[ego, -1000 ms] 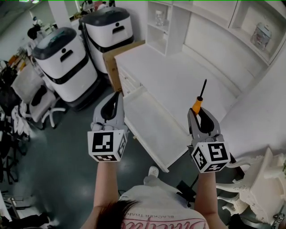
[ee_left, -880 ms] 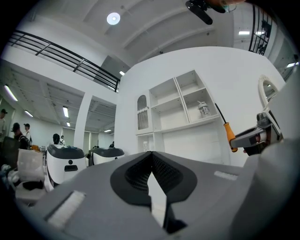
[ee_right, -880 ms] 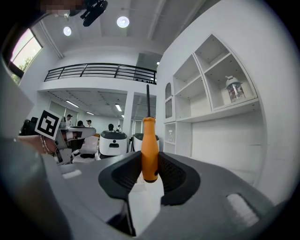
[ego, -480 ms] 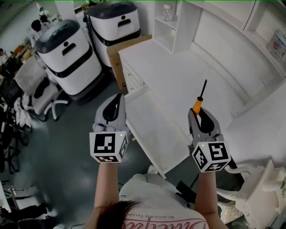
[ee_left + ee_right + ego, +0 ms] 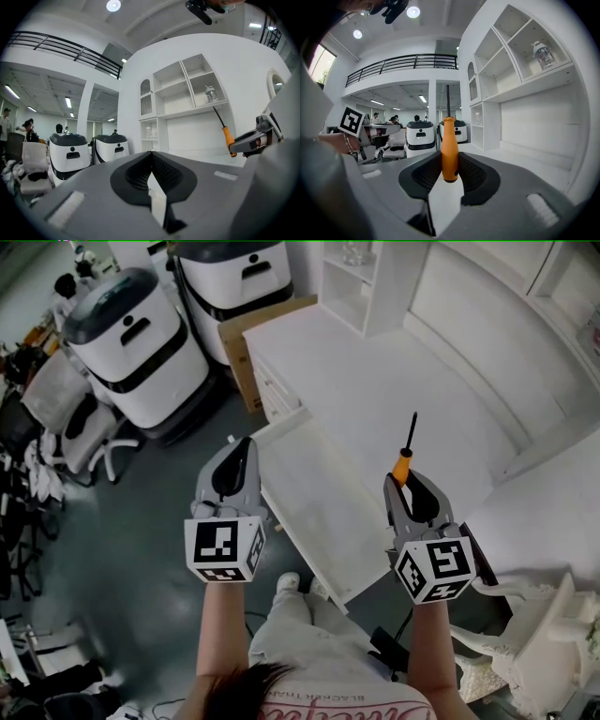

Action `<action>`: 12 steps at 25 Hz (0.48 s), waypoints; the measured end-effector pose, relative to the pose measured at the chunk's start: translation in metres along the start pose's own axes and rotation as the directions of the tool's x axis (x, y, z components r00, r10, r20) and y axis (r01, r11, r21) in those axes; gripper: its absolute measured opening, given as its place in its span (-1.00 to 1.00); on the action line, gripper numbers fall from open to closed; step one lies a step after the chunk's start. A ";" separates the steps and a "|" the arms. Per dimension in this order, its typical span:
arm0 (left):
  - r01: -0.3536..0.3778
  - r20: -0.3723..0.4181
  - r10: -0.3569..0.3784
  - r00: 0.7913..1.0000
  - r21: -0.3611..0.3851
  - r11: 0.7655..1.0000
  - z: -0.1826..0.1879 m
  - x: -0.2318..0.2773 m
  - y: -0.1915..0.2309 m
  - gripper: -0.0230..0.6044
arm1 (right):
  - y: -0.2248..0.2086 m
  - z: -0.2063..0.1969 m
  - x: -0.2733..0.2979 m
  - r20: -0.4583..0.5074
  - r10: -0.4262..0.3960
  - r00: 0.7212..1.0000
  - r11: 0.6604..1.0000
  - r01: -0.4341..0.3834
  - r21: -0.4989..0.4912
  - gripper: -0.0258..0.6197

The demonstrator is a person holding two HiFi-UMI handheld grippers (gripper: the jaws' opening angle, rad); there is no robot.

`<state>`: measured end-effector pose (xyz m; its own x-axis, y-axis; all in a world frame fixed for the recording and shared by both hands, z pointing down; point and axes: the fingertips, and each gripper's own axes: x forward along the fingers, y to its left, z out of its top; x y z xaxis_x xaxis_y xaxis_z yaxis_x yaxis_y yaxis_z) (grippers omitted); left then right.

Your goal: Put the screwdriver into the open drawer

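Observation:
The screwdriver (image 5: 402, 465) has an orange handle and a thin black shaft that points away from me. My right gripper (image 5: 409, 486) is shut on the handle and holds it over the near right corner of the open drawer (image 5: 323, 507). In the right gripper view the handle (image 5: 449, 150) stands upright between the pads of the right gripper (image 5: 449, 164). My left gripper (image 5: 241, 451) hangs just left of the drawer, over the floor. Its jaws are closed with nothing in them. The left gripper view shows the left gripper (image 5: 151, 161) and the screwdriver (image 5: 228, 140) at the right.
The white drawer sticks out of a white desk (image 5: 375, 371) with shelves (image 5: 361, 282) behind. Two white and black machines (image 5: 141, 348) (image 5: 234, 282), a cardboard box (image 5: 246, 348) and a chair (image 5: 66, 423) stand to the left. A white ornate object (image 5: 544, 634) is at lower right.
Both grippers have sunk and drawn in toward the drawer, the right one still holding the screwdriver. The desk and drawer now sit more squarely between them. A foot has stepped forward.

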<state>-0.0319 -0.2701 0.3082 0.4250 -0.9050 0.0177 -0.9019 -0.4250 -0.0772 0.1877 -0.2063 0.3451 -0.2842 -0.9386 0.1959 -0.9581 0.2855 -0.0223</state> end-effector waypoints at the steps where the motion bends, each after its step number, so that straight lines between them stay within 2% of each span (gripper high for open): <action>1: -0.002 -0.009 0.002 1.000 -0.002 1.000 -0.005 0.001 0.001 -0.89 | 0.002 -0.006 0.003 -0.016 0.007 1.000 1.000 -0.007 0.002 -0.57; 6: -0.015 -0.042 0.014 0.999 -0.016 1.000 -0.024 0.004 0.011 -0.89 | 0.015 -0.035 0.016 -0.088 0.040 0.995 0.999 -0.039 0.018 -0.57; 12: -0.009 -0.071 0.008 0.997 -0.021 1.000 -0.043 0.009 0.017 -0.89 | 0.021 -0.052 0.027 -0.124 0.052 0.991 0.998 -0.047 0.040 -0.58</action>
<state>-0.0464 -0.2862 0.3498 0.4114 -0.9072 0.0877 -0.9072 -0.4169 -0.0559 0.1618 -0.2156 0.4007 -0.3267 -0.8914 0.3141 -0.9444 0.3212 -0.0707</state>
